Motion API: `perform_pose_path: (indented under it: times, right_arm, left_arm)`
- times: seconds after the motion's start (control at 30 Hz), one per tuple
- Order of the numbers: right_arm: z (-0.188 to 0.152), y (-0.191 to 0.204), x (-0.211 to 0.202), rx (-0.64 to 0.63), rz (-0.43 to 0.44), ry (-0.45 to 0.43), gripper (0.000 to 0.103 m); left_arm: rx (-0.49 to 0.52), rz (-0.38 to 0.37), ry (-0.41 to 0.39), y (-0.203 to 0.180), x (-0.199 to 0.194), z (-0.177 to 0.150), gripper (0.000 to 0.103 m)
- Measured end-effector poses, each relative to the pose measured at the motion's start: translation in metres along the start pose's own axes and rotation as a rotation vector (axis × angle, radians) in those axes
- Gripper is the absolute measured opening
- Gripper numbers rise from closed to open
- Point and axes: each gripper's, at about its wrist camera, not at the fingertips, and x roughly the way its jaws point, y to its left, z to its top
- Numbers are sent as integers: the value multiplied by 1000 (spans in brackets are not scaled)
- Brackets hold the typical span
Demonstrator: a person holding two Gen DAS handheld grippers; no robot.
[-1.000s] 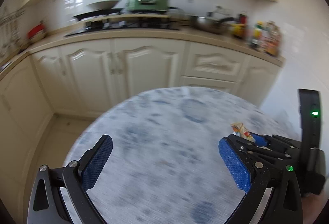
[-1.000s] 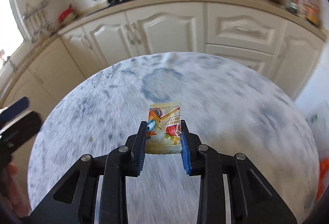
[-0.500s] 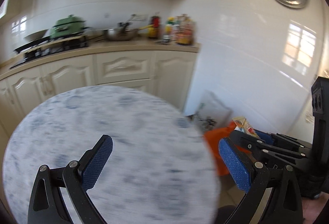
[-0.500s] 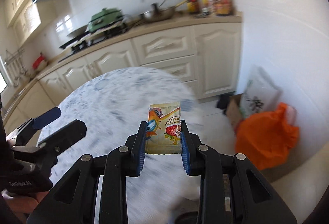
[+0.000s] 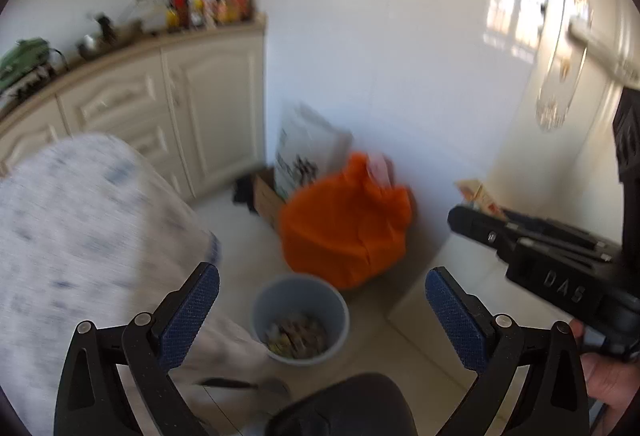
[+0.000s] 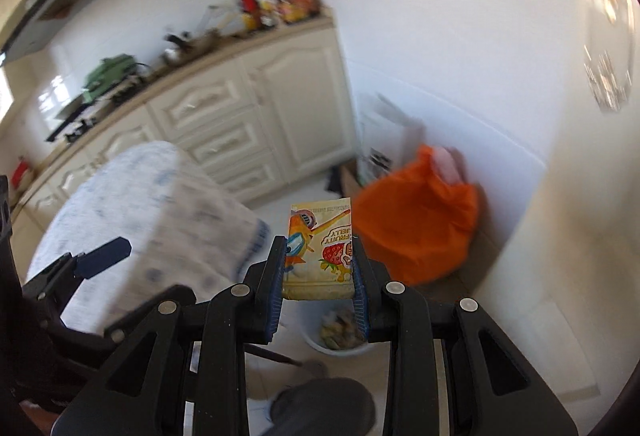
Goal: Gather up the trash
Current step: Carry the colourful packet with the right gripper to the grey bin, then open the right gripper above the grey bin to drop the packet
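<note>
My right gripper (image 6: pixel 319 270) is shut on a yellow fruit jelly wrapper (image 6: pixel 319 248) and holds it in the air above the floor. The wrapper also shows in the left wrist view (image 5: pixel 478 196), at the tip of the right gripper (image 5: pixel 466 214). A grey trash bin (image 5: pixel 300 318) with several wrappers inside stands on the floor below; in the right wrist view the bin (image 6: pixel 338 334) sits just under the held wrapper. My left gripper (image 5: pixel 322 300) is open and empty, above the bin.
An orange plastic bag (image 5: pixel 346 232) lies on the floor by the white wall, with a white bag (image 5: pixel 304 150) and a cardboard box behind it. The round table with a blue-white cloth (image 5: pixel 72 236) is at the left. Cream cabinets (image 5: pixel 160 108) stand behind.
Both grippers have swung right, away from the table and toward the floor corner. The bin has come into view below them. The right gripper still holds the wrapper.
</note>
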Motion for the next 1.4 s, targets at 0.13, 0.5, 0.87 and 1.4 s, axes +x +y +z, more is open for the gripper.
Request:
perform_pose_path:
  times: [0.13,0.5,0.87,1.4]
  right_arm:
    - [-16,-30,38,22,-31,79,29]
    - [-56,-43,198,15,31,319,29]
    - [-106,-46,337,-42,107,533,29]
    - [-156,-55,410,-43,72,679,37]
  left_arm:
    - [4,-7,101,-10,59,-16,102]
    - [-151,97,371,34,230,-78,96]
    - [-305,223,620,95,426,-138,84]
    - [-405,125,759,120,531,-175,19]
